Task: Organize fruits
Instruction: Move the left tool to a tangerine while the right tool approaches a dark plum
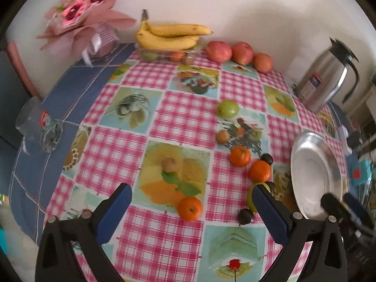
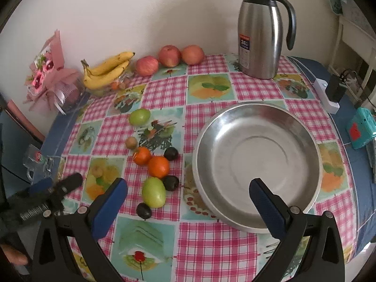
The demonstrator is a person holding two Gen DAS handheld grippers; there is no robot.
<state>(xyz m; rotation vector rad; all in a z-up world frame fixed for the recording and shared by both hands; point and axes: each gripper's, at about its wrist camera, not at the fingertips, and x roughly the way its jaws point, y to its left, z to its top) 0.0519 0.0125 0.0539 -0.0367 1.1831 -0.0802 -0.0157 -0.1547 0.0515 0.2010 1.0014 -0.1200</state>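
Both the left gripper (image 1: 192, 202) and the right gripper (image 2: 188, 193) hung spread wide, holding nothing. The loose fruit — smooth, firm oranges (image 2: 158, 166), a waxy green fruit (image 2: 154, 192), dark plums (image 2: 171, 182) — lay on the counter (image 2: 211, 239) just beside the empty steel bowl (image 2: 256, 164). Round and likely slippery, each looked best pinched across its middle.

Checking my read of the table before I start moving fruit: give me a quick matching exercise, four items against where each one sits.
Items:
1. bananas
2. steel bowl
3. thermos jug
4. glass mug

Places:
A. on the blue cloth at the table's left edge
B. at the back right, near the wall
C. on top of a clear box by the wall
D. right of the loose fruit, empty

Pairs: 1-C, 2-D, 3-B, 4-A
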